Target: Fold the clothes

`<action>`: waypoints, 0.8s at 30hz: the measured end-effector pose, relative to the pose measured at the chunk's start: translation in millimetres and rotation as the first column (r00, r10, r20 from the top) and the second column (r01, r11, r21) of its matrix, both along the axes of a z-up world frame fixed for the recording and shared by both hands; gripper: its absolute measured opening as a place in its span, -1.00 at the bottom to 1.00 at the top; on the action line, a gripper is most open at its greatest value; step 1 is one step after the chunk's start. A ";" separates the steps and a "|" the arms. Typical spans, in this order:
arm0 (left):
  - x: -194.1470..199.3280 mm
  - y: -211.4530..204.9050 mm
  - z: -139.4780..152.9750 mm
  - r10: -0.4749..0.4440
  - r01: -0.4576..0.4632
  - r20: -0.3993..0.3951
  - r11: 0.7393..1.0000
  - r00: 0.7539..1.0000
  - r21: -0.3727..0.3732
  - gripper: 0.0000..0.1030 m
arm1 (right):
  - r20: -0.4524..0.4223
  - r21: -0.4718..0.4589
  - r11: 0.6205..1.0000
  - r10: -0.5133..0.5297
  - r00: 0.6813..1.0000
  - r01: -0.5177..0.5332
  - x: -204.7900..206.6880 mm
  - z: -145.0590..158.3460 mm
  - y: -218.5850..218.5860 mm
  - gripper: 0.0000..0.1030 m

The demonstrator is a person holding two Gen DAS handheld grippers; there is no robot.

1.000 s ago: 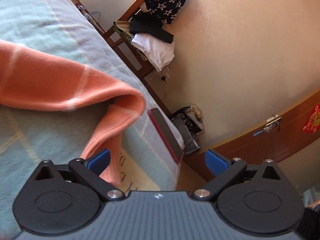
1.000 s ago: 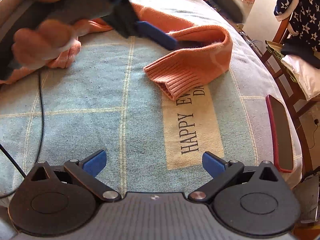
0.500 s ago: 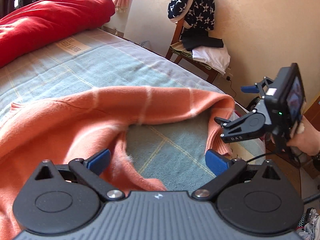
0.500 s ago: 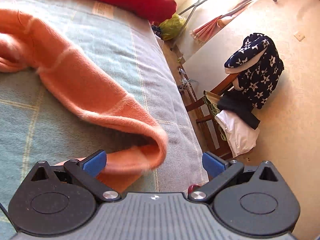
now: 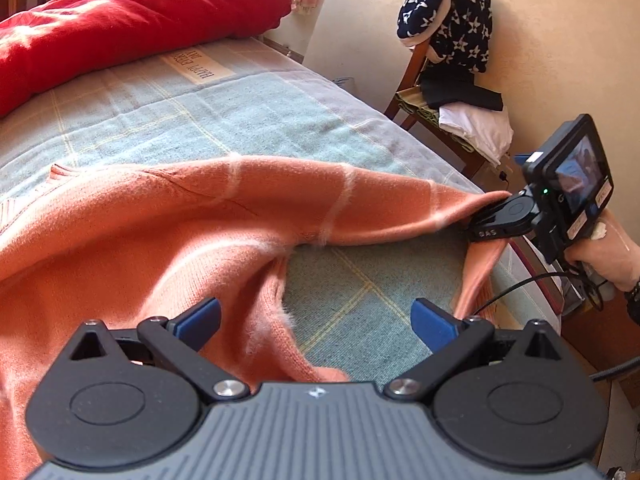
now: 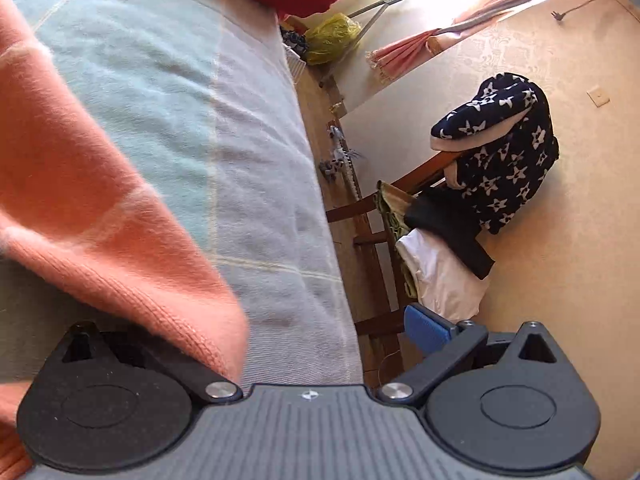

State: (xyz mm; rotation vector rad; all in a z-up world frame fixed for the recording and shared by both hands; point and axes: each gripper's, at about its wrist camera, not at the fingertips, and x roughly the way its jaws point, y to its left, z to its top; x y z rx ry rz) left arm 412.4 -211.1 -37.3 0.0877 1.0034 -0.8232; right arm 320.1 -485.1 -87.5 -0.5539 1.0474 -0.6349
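Observation:
An orange sweater [image 5: 168,216] with thin white stripes lies spread on the blue checked blanket [image 5: 224,120]. Its sleeve runs right to a fold near the bed edge. My left gripper [image 5: 316,320] is open low over the sweater's body edge, with nothing between its pads. In the left wrist view my right gripper [image 5: 486,222], held by a hand [image 5: 600,256], is pushed into the sleeve fold. In the right wrist view the sleeve [image 6: 120,248] drapes over the left finger and hides its pad. The right gripper [image 6: 308,320] has its jaws wide apart.
A red quilt [image 5: 120,28] lies at the head of the bed. A wooden chair [image 5: 424,112] by the wall holds a star-patterned garment [image 6: 504,152] and black and white clothes. The bed edge [image 6: 320,240] drops to a narrow floor strip. A cable [image 5: 528,284] trails from the right gripper.
The left view has swung from the bed edge to look across the sweater. The right gripper has moved into the sleeve fold, and the sleeve now covers its left finger.

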 end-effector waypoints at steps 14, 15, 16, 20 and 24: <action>9.0 -41.4 4.3 0.029 -0.030 0.014 0.999 0.999 0.035 0.95 | 0.112 -0.106 0.991 0.096 0.989 -0.084 31.9 34.8 -69.5 1.00; 10.5 -41.9 4.2 0.032 -0.032 0.013 0.999 0.999 0.035 0.95 | 0.079 -0.102 0.991 0.093 0.992 -0.085 33.3 28.6 -72.2 1.00; 11.7 -41.9 3.8 0.034 -0.034 0.009 0.999 0.999 0.035 0.95 | 0.027 -0.088 0.993 0.085 0.996 -0.082 35.1 19.7 -75.2 1.00; 13.7 -38.4 1.7 0.037 -0.037 0.003 0.998 0.999 0.051 0.95 | -0.109 0.012 0.997 0.076 0.991 -0.075 28.4 -2.6 -80.4 1.00; 16.0 -30.4 2.4 0.038 -0.039 0.005 0.997 0.999 0.061 0.95 | -0.148 0.133 0.980 0.165 0.975 -0.146 11.8 9.0 -64.3 1.00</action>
